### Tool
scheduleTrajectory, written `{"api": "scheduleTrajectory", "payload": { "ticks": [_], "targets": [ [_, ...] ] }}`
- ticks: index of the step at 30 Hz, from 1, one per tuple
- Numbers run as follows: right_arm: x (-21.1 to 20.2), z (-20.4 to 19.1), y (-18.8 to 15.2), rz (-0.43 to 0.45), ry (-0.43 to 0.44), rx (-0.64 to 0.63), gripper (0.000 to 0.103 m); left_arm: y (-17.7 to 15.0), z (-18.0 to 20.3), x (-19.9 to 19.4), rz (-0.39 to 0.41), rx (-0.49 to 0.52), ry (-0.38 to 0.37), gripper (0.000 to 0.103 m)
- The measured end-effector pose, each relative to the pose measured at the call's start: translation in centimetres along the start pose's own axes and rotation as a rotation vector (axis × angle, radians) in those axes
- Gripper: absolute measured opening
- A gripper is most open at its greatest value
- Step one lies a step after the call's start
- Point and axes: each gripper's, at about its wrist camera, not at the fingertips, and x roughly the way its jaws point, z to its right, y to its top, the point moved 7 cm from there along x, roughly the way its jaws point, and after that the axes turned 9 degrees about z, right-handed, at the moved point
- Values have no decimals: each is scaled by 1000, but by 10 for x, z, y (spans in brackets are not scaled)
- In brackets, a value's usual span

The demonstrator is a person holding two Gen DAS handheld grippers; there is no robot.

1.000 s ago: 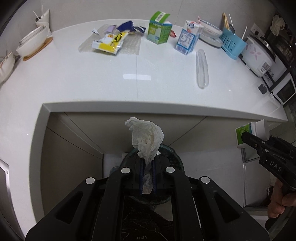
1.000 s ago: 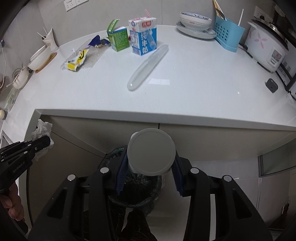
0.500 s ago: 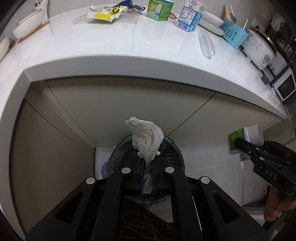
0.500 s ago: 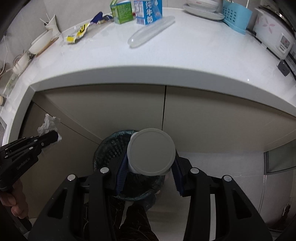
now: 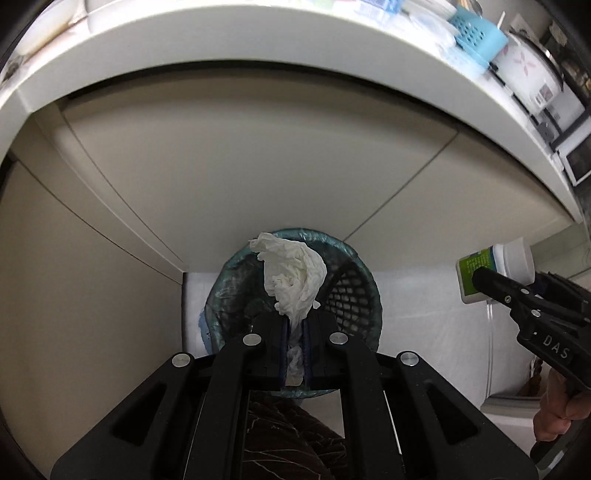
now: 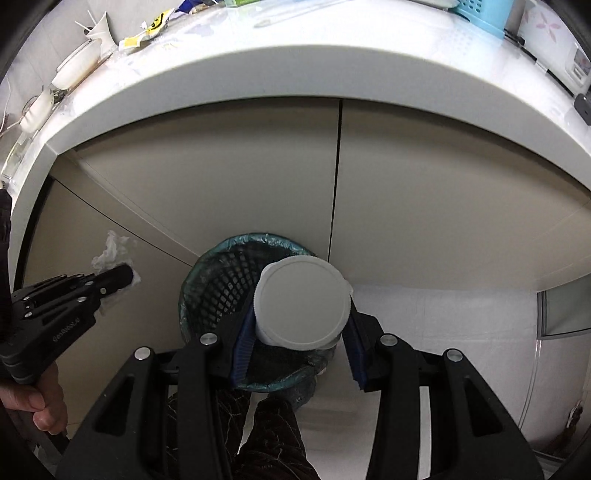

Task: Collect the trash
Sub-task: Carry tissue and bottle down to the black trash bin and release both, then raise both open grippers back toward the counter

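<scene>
My left gripper (image 5: 294,325) is shut on a crumpled white tissue (image 5: 291,277) and holds it above a black mesh bin with a teal liner (image 5: 351,291) on the floor. My right gripper (image 6: 301,325) is shut on a white-capped bottle (image 6: 302,308), cap toward the camera, over the same bin (image 6: 221,280). In the left wrist view the bottle (image 5: 495,267) shows a green label at the right. In the right wrist view the left gripper (image 6: 118,277) with the tissue (image 6: 110,253) is at the left.
Beige cabinet doors (image 5: 258,155) stand behind the bin under the white counter edge (image 6: 295,70). On the counter are wrappers (image 6: 151,29), a blue rack (image 5: 476,33), a rice cooker (image 5: 532,74). My legs (image 6: 273,435) are below the grippers.
Both grippers have moved down from counter height toward the bin, still holding the tissue and the bottle. The counter top has slid out of view; the bin is larger in both views.
</scene>
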Motion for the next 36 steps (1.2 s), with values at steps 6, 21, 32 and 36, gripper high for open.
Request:
{"api": "scheduleTrajectory", "payload": {
  "ticks": [6, 21, 32, 36],
  "targets": [
    [0, 6, -3, -9, -8, 9, 41, 0, 16, 14, -21, 31, -2, 12],
    [1, 15, -8, -17, -11, 20, 41, 1, 15, 9, -5, 21, 10, 78],
    [26, -23, -1, -20, 53, -54, 41, 9, -31, -21, 47, -36, 72, 97],
    [36, -41, 1, -31, 73, -99, 41, 5, -45, -25, 41, -61, 97, 97]
  ]
}}
